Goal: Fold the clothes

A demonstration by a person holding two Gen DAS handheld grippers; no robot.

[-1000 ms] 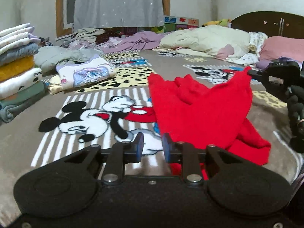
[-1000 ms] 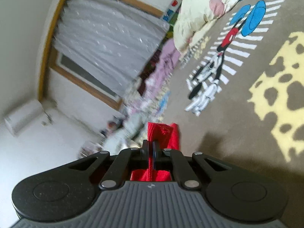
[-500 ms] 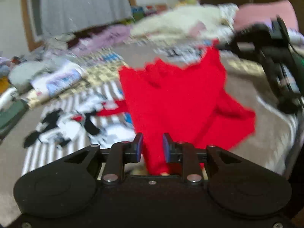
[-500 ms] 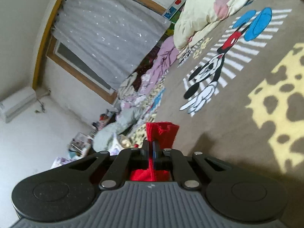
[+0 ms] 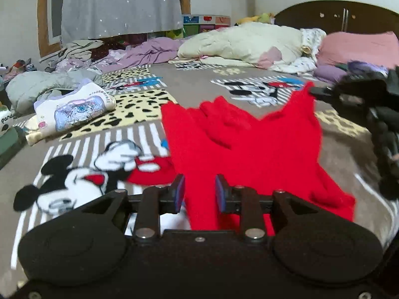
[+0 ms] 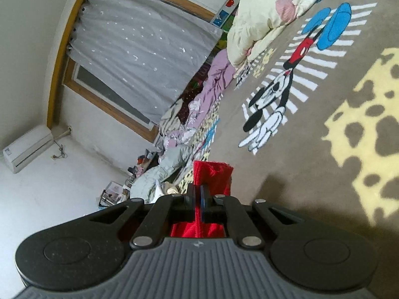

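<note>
While one corner of the red knitted garment [image 5: 249, 144] was lifted, the rest lay spread on the brown cartoon-print bed blanket [image 5: 189, 92].

Right hand-held gripper [image 6: 200, 200] was clamped tight on a bunched red edge, holding it off the bed, likely to pull the cloth taut for a fold. Left hand-held gripper [image 5: 199, 194] hovered low at the near hem, jaws parted with red cloth showing between them, gripping nothing. Folded white printed top [image 5: 74, 107] lay well apart to the left.

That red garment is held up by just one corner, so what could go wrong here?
The right gripper pinches only a small corner of the red garment, so the cloth might slip free. The left gripper is open with fabric between its fingers; closing there could grab a bunched fold rather than a clean edge, making a crooked fold.
</note>
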